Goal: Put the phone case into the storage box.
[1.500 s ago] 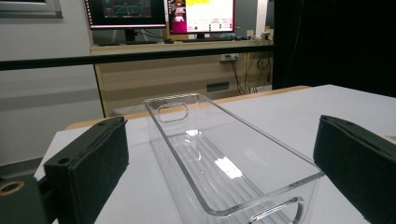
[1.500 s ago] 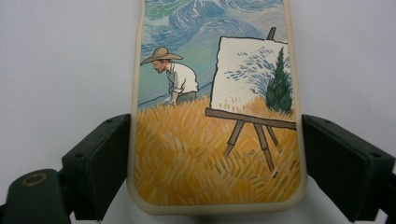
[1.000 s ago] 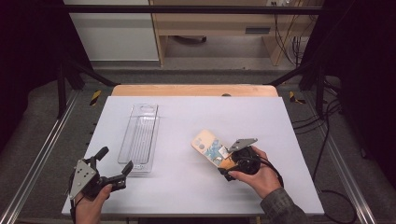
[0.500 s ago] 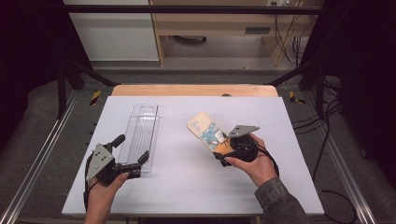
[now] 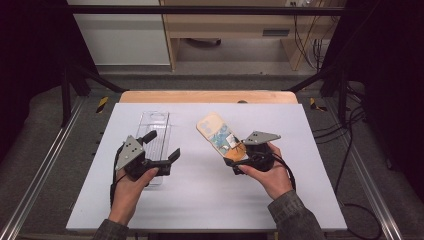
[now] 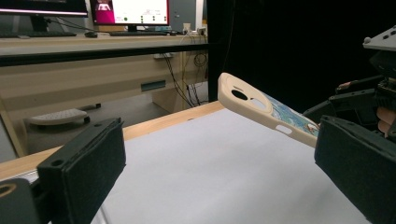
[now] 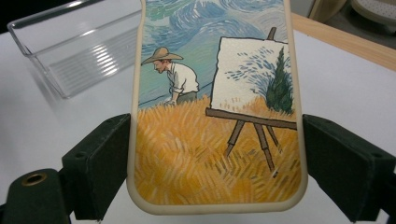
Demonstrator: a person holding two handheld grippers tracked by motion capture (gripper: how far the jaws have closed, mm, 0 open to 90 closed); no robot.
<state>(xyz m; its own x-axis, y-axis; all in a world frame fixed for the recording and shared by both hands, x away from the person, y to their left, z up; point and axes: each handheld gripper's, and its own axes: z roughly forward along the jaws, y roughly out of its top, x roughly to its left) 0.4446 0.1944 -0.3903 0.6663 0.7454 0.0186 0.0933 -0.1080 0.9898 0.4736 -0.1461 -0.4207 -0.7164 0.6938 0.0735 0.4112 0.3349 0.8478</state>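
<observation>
A cream phone case point(image 5: 216, 131) with a painted picture of a man in a hat and an easel is held tilted above the white table point(image 5: 210, 200). My right gripper point(image 5: 236, 154) is shut on its near end. In the right gripper view both pads point(image 7: 105, 163) press the long edges of the case point(image 7: 215, 116). My left gripper point(image 5: 162, 145) stands open with nothing between its jaws, over the near end of a clear plastic tray point(image 5: 154, 127). The left gripper view looks between its wide jaws point(image 6: 219, 177) at the case point(image 6: 261, 109) and the right gripper point(image 6: 369, 98) beyond.
The clear tray point(image 7: 79, 51) lies empty on the table's left half. A wooden strip point(image 5: 207, 96) runs along the table's far edge. Metal rails flank the table, and cables hang at the right. A desk with monitors point(image 6: 130, 11) stands farther off.
My left gripper has moved from the table's near left corner up and toward the middle, over the tray's near end. The right gripper has risen slightly with the case.
</observation>
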